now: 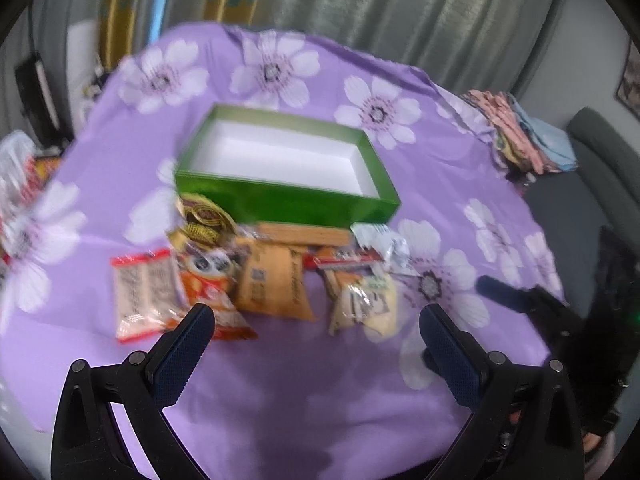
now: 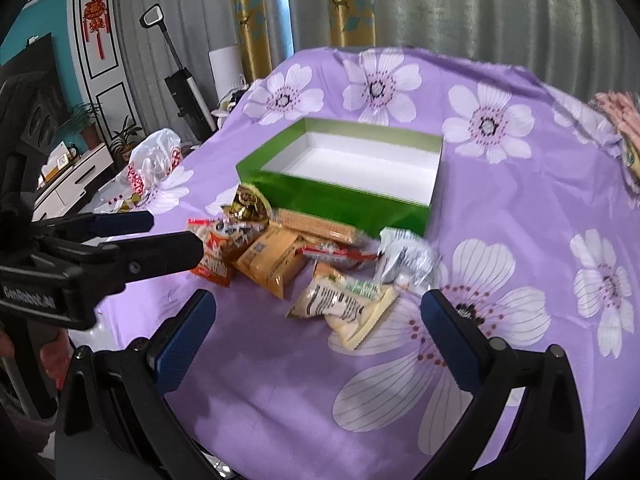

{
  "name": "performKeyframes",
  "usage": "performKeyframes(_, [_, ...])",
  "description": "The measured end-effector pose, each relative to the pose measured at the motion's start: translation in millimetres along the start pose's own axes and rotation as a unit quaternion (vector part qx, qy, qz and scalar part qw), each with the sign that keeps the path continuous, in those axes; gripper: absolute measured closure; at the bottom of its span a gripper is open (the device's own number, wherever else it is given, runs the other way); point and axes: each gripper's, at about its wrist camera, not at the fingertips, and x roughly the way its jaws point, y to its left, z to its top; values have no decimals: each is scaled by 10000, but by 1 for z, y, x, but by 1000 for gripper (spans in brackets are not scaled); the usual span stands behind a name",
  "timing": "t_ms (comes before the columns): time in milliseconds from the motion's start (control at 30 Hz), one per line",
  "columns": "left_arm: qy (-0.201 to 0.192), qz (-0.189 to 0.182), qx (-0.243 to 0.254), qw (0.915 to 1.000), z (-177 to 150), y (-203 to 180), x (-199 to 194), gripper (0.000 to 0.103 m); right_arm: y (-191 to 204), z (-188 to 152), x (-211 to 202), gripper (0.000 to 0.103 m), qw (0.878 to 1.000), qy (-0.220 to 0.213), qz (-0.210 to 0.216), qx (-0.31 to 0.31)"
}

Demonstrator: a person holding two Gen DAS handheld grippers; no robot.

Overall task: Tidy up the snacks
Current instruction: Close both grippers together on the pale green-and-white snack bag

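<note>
Snacks point(image 2: 304, 264) beside green box point(image 2: 340, 200) | labels blurred | left gripper point(image 1: 316, 320) marked "GenRobot.AI" | both grippers' fingers spread, right gripper point(image 2: 318, 304)

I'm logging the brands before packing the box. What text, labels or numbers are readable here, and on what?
"GenRobot.AI", as best it reads, white print on the left gripper body, seen from the right wrist.
Red letters on the white plastic bag: crumpled, unreadable.
Print on the snack packets: too blurred in both views.
Green box: no text visible.
Red wall ornament: characters too small.
</note>
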Motion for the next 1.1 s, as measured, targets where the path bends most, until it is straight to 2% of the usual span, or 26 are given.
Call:
performKeyframes(167, [226,-350,-194,9989,-11,9,19,1,-7,-16,16,1,9996,197,177,81])
performKeyframes(367, [428,-725,-242,9962,-18,9,43,1,-18,-27,38,10,9987,350,285,242])
performKeyframes(567, [431,-994,8,9941,-11,-8,59,2,-39,-38,58,19,9966,528,311,556])
performKeyframes(633, [443,-1001,95,9939,-6,-12,65,7,-43,-40,61,21,9961,558,320,602])
performKeyframes(733, [575,-948,148,9937,1,-16,83,9,-47,-40,66,22,9956,560,351,661])
performKeyframes(867, [799,-929,183,9923,4,-18,101,25,-52,-39,75,26,9949,572,416,718])
performKeyframes(1100, [1058,-850,60,9907,4,-16,118,45,-58,-38,89,45,9933,662,571,758])
